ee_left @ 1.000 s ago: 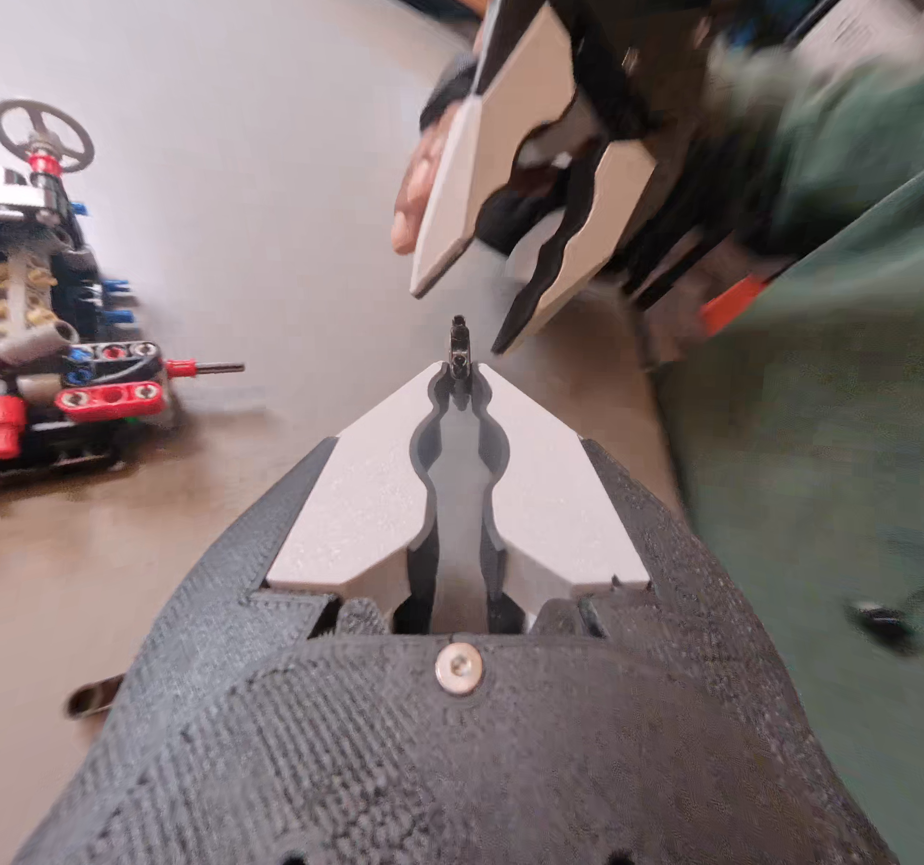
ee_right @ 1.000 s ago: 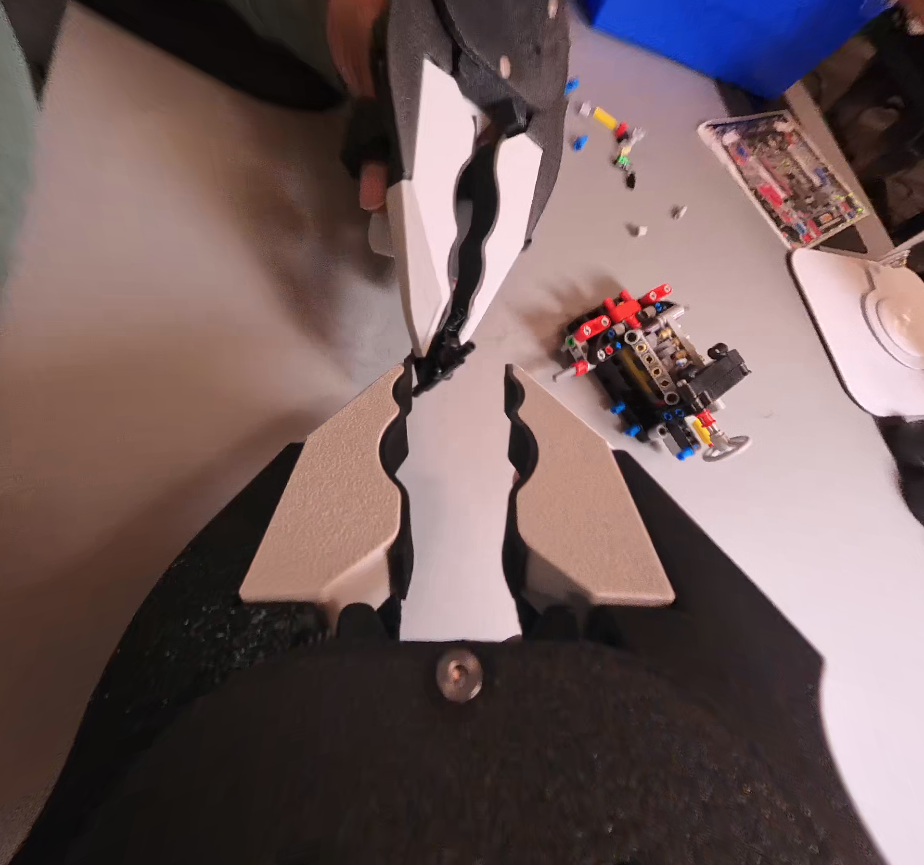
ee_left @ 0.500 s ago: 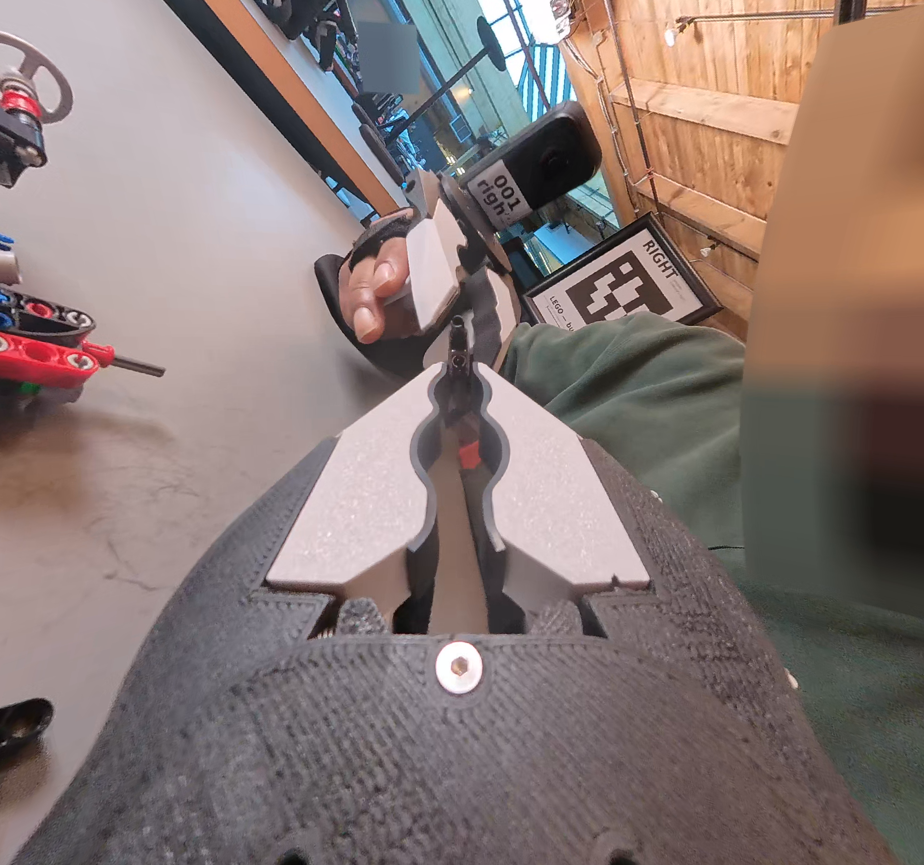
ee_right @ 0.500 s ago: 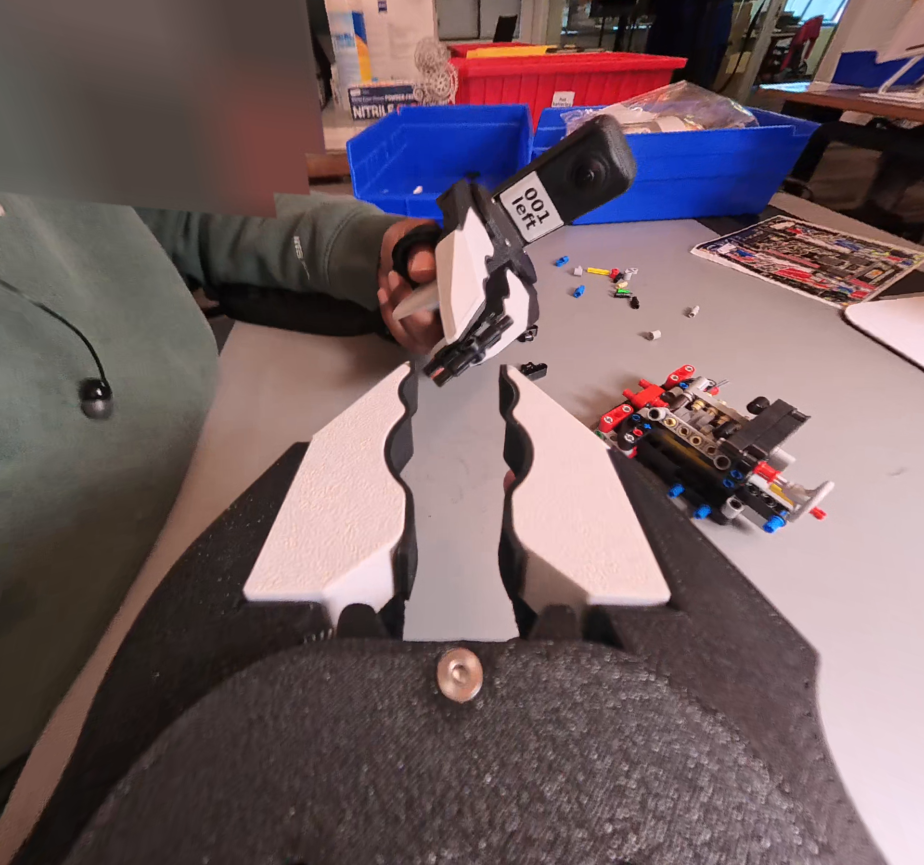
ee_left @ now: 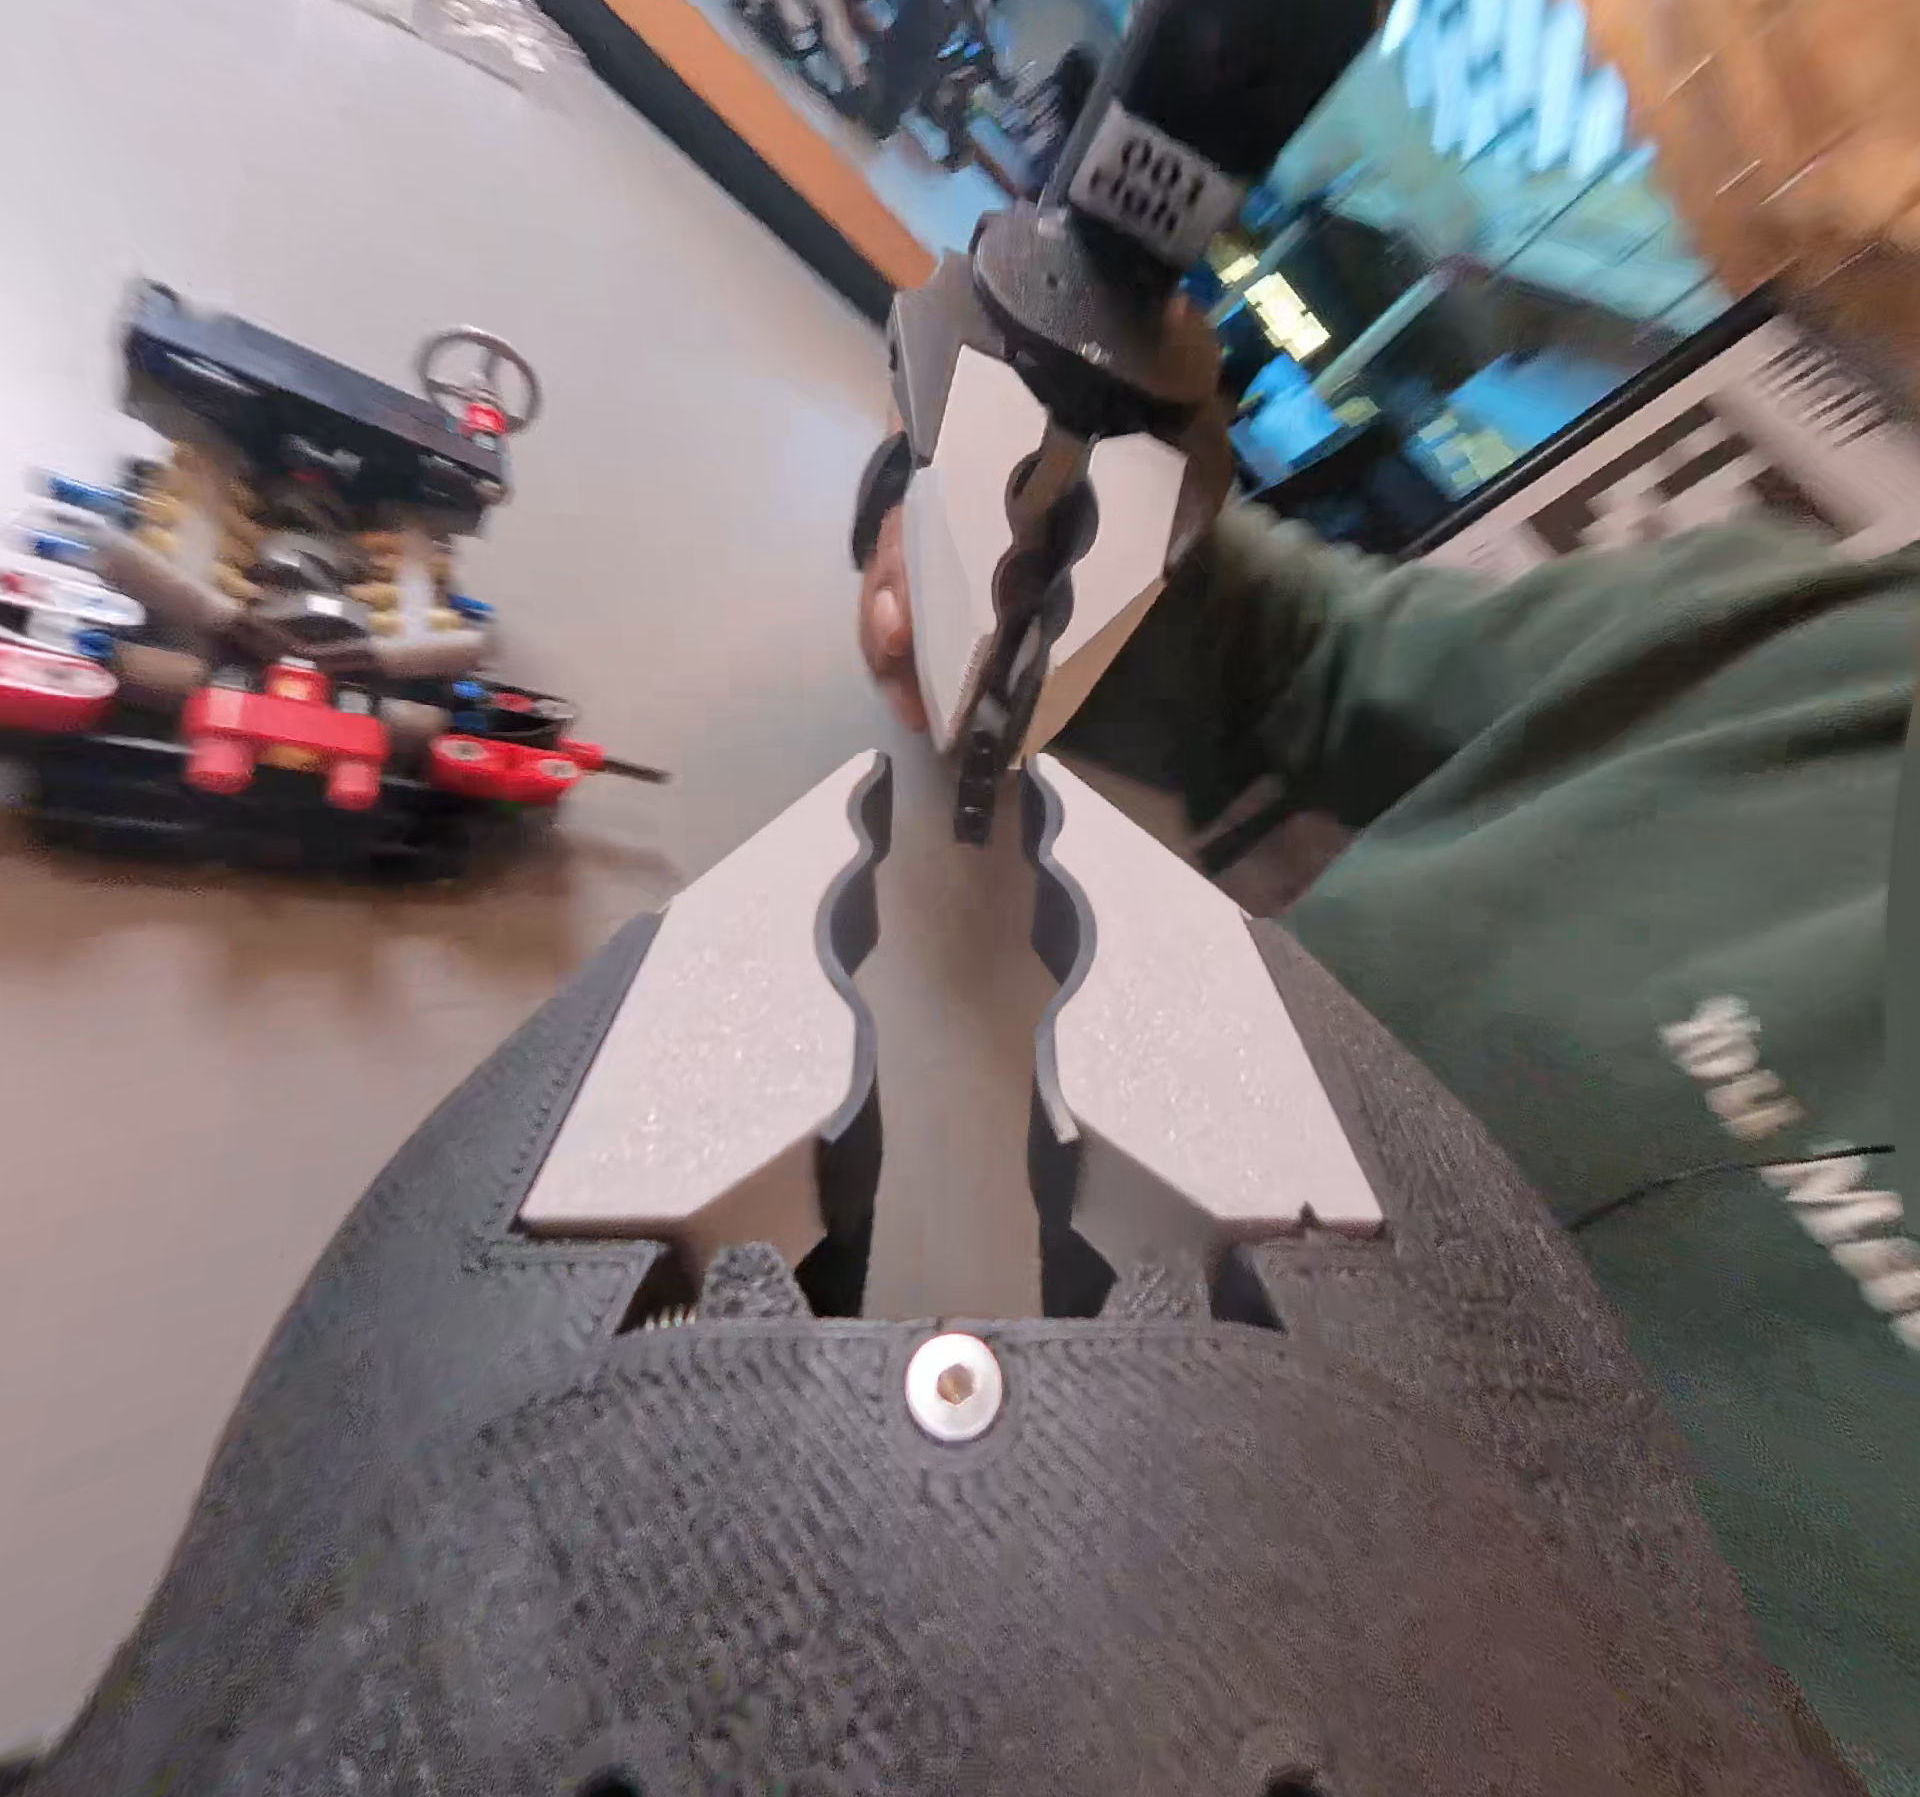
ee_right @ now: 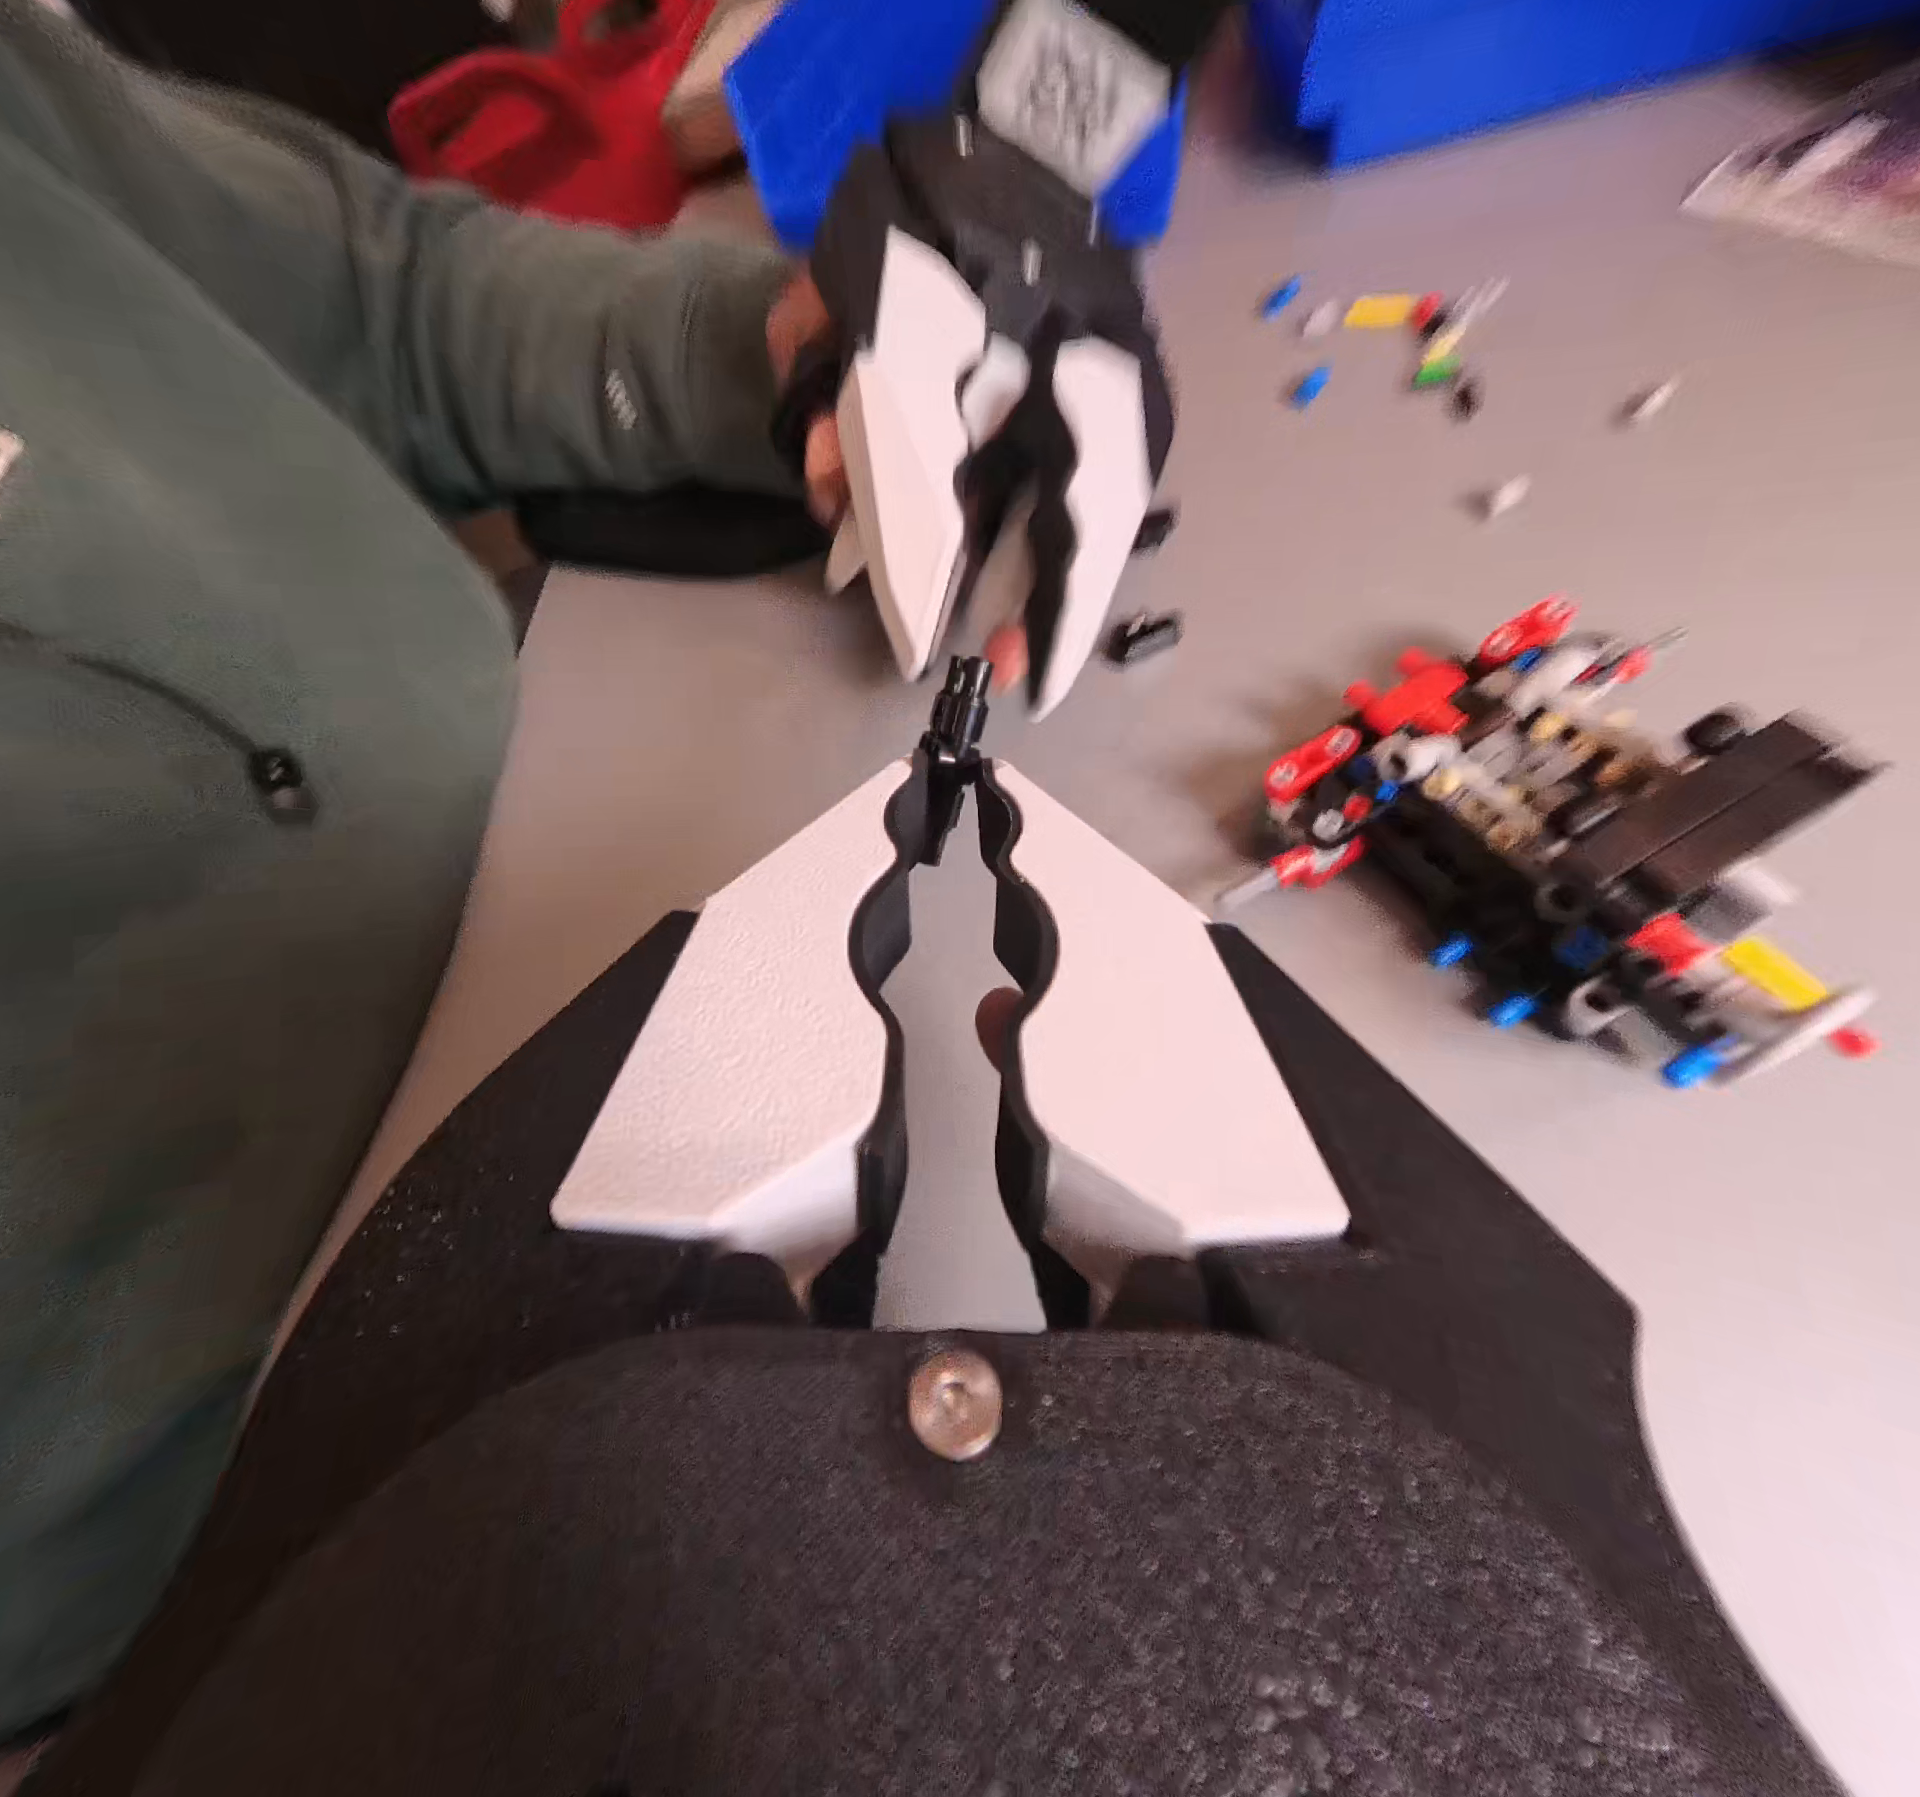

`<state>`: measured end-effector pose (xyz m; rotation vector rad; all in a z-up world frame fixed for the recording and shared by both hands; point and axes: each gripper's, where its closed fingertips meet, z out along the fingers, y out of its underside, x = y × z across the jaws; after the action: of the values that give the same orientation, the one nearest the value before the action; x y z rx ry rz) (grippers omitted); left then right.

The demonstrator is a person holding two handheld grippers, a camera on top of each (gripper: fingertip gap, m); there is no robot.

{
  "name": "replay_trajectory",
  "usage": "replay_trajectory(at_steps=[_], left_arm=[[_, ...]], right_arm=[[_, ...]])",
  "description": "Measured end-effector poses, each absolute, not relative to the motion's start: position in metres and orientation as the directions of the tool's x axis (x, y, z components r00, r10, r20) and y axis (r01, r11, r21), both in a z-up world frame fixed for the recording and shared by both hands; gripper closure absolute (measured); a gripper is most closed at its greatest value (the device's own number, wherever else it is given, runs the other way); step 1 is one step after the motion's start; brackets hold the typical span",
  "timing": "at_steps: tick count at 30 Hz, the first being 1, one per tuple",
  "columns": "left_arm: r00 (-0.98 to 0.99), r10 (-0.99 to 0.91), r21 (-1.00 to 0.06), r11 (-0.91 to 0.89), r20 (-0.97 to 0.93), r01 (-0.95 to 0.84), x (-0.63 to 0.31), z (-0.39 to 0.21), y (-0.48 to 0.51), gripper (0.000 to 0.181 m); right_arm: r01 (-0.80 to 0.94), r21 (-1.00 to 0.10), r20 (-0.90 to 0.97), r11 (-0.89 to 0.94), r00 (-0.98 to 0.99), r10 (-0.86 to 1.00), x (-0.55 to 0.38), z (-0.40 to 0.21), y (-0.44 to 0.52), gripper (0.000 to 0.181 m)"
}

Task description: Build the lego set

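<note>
Nothing legible; motion blur throughout. White lettering on the green sweatshirt (ee_left: 1621, 864) chest, blurred and cut by the frame edge. White label (ee_right: 1070, 80) with dark marks on the camera above the left tool (ee_right: 997, 677), smeared. Small pale mark on the sleeve (ee_right: 620, 393), too small. Printed booklet (ee_right: 1818, 178) on the surface (ee_right: 1558, 1332), blurred.

Two hand-held grippers, left (ee_right: 992, 677) and right (ee_right: 951, 776); one part-built lego model (ee_right: 1558, 833); two blue bins (ee_right: 1558, 12); one black piece (ee_right: 956, 708).
</note>
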<state>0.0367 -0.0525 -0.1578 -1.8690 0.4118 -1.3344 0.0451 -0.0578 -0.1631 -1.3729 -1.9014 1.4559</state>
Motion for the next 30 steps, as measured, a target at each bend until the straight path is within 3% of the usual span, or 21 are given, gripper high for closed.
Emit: replay_trajectory(at_steps=[3,6,9,11,13,17,30], left_arm=[[0.596,-0.705,-0.858,-0.511,0.384,-0.051,0.015,-0.176,-0.051,0.158],[0.622,-0.748,-0.858,-0.457,0.229,-0.233,0.014,-0.197,-0.058,0.155],[0.606,-0.787,-0.829,-0.410,0.111,-0.381,0.022,-0.215,-0.063,0.147],[0.587,-0.808,-0.807,-0.381,0.052,-0.452,0.026,-0.224,-0.065,0.143],[0.576,-0.817,-0.794,-0.365,0.023,-0.486,0.029,-0.228,-0.067,0.141],[0.577,-0.817,-0.797,-0.353,0.007,-0.490,0.030,-0.227,-0.066,0.140],[0.577,-0.812,-0.764,-0.315,-0.090,-0.564,0.039,-0.233,-0.060,0.160]], right_arm=[[0.672,-0.740,-0.408,0.007,-0.457,0.790,0.054,-0.198,-0.059,0.174],[0.763,-0.642,-0.432,0.076,-0.441,0.786,0.055,-0.224,-0.059,0.172],[0.757,-0.639,-0.371,0.136,-0.459,0.807,0.047,-0.226,-0.058,0.172],[0.727,-0.653,-0.272,0.210,-0.485,0.831,0.046,-0.225,-0.053,0.162],[0.695,-0.671,-0.184,0.259,-0.494,0.850,0.050,-0.220,-0.046,0.152],[0.607,-0.742,-0.069,0.286,-0.494,0.867,0.064,-0.205,-0.042,0.150],[0.480,-0.812,0.100,0.332,-0.445,0.890,0.067,-0.214,-0.045,0.150]])
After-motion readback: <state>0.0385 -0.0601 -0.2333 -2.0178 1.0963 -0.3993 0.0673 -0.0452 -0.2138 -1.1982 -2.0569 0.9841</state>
